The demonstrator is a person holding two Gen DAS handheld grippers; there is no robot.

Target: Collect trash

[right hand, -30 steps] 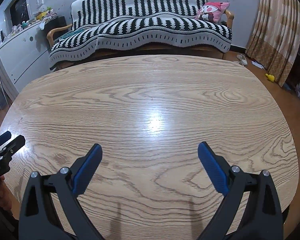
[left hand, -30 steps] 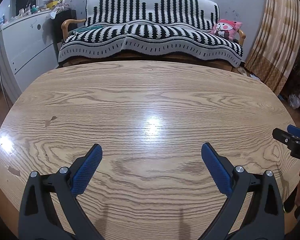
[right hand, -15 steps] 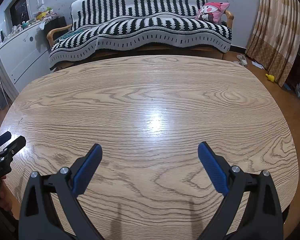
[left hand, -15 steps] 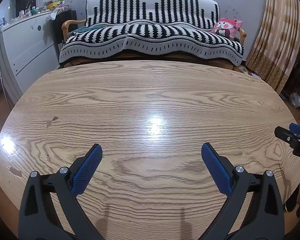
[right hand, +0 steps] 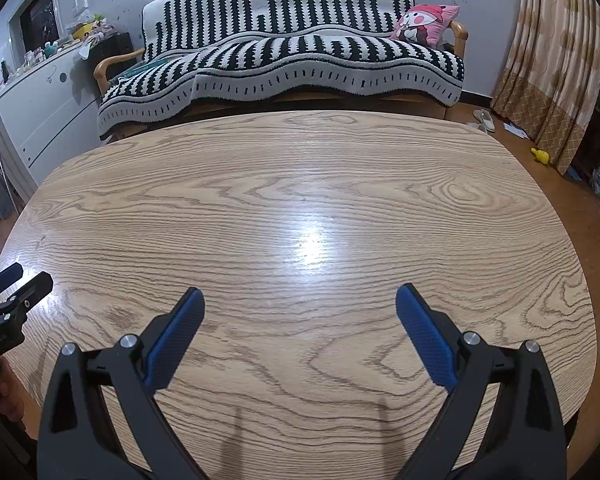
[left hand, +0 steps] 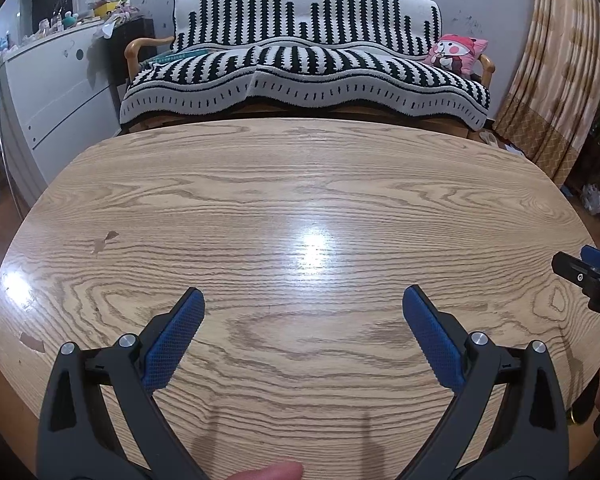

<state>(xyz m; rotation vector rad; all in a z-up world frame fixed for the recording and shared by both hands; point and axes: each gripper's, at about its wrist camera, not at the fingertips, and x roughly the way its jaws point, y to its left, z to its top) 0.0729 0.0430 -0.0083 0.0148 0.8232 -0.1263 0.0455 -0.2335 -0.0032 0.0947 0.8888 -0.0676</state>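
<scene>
Along the left wall stands a white cabinet point(left hand: 56, 92) with small bright clutter on its top. Next to it, against the back wall, sits a wooden-armed sofa under a black-and-white striped knitted throw point(left hand: 304, 68), and at the sofa's right end leans a pink cushion printed with a cartoon figure point(left hand: 458, 54). A tan patterned curtain point(left hand: 560, 80) hangs at the far right. In front of all this spreads the oval light-oak table point(left hand: 300, 208), its grain glossy under a lamp's glare, with a few small dark marks near its left edge. I can make out no trash on the tabletop in either view. The left gripper point(left hand: 303, 300) hangs over the near edge with its blue-padded jaws spread wide, nothing between them; a fingertip point(left hand: 276, 472) shows at the bottom of its view. The right gripper point(right hand: 299, 300) sits beside it, equally wide apart and empty-handed. On the floor near the curtain lie a small yellow toy point(right hand: 540, 155) and pale slippers point(right hand: 485, 119).
</scene>
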